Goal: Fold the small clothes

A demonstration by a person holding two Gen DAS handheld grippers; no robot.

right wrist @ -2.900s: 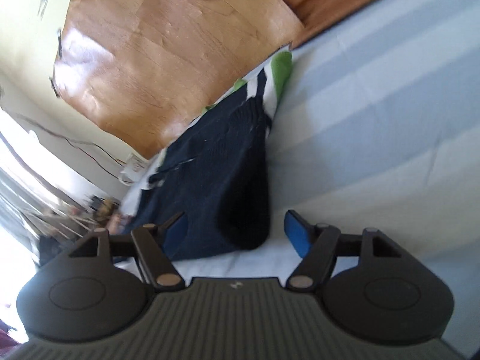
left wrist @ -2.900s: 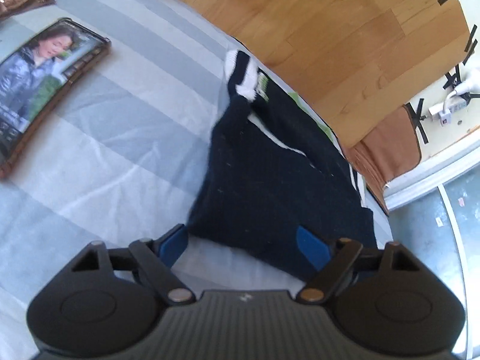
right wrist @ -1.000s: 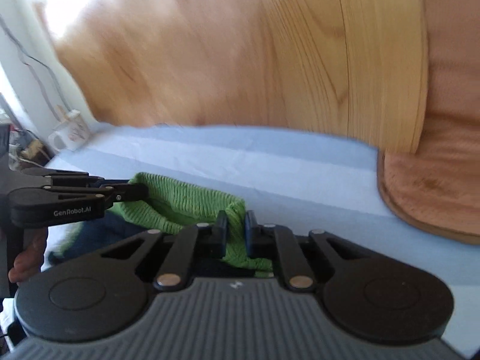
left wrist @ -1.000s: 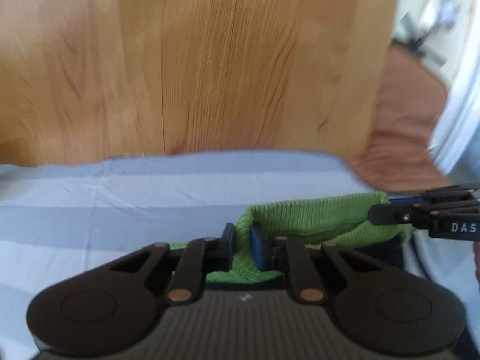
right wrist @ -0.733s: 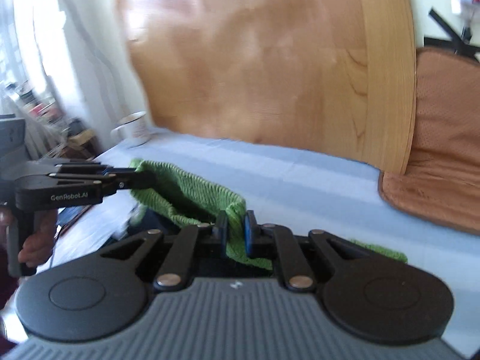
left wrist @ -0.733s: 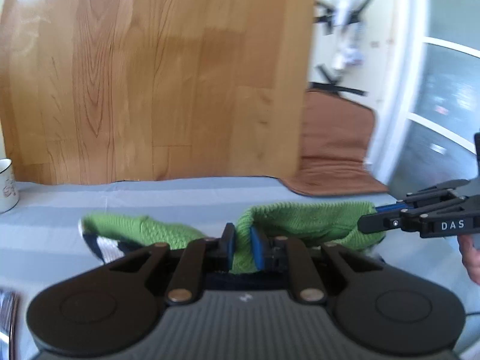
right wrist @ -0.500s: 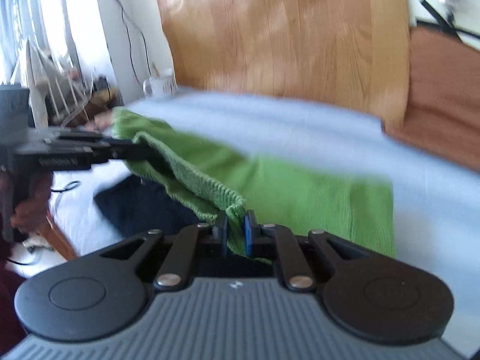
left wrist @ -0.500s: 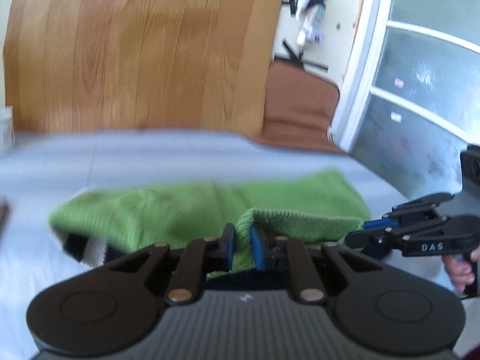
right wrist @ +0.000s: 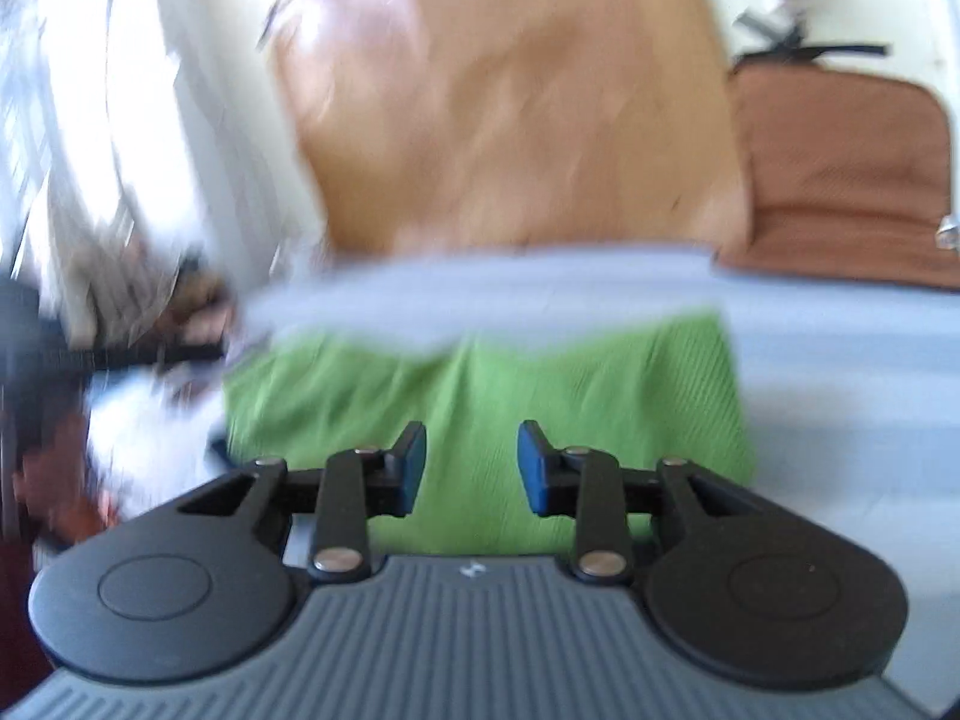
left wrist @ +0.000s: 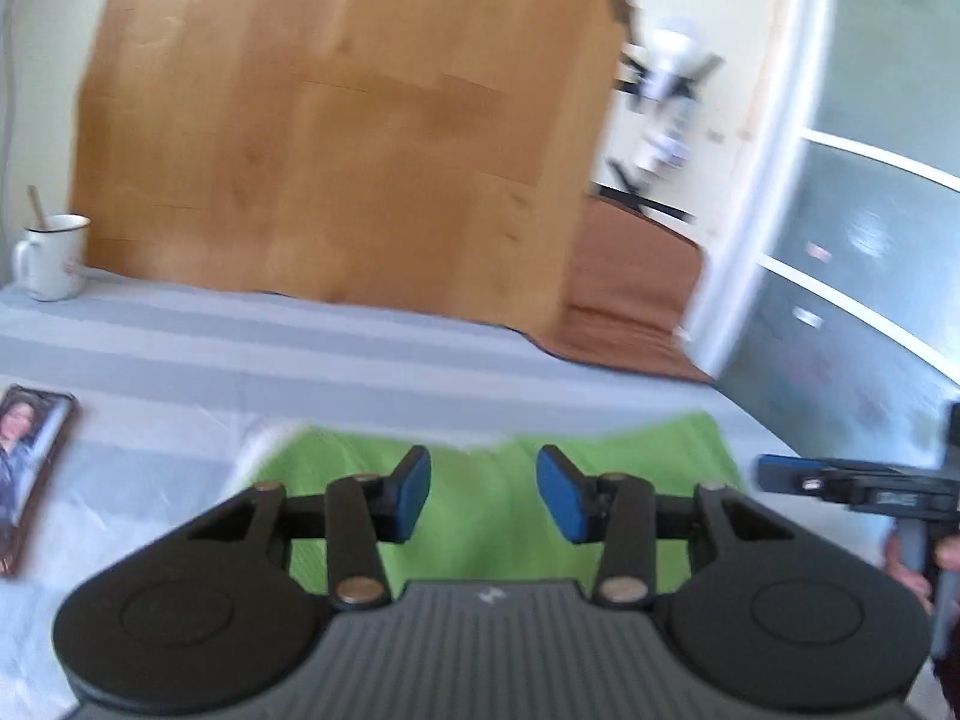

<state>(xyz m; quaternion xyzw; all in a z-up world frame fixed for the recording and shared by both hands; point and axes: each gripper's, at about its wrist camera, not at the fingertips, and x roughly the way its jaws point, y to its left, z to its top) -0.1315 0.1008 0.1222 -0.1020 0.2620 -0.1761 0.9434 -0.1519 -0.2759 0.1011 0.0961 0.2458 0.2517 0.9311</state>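
Garment: the green knit (left wrist: 486, 516) lay spread flat on the striped sheet (left wrist: 300, 360), near the edge closest to you and reaching toward the right-hand edge by the brown mat (left wrist: 630, 276)
Left gripper (left wrist: 483, 495): your jaws had just been opening and stood apart over the green knit, nothing pinched between the blue pads (left wrist: 414, 492), which pressed on no cloth
Right gripper (right wrist: 472, 468): your jaws had likewise just been opening and stood apart above the same cloth, the pads clear of it
Other gripper in sight: in the left view your right tool showed at the right edge, level with the garment's end
Step, as I judge it: you had let the fold down and released; smoothing or a further fold seemed left to do
How it will handle: soft, light, stretchy ribbed knit; it will sag and bunch rather than hold a crease, so it likely drapes off any single pinch
Where to take hold: grip an edge or corner through all its layers, one tool at each end of the same side, so that the panel lifts evenly
Bystanders: a white mug (left wrist: 51, 258) sat at the far left corner of the sheet and a framed photo (left wrist: 27, 468) at its left edge, both well apart from the cloth
Unclear: blur hid the knit's far hem in both views
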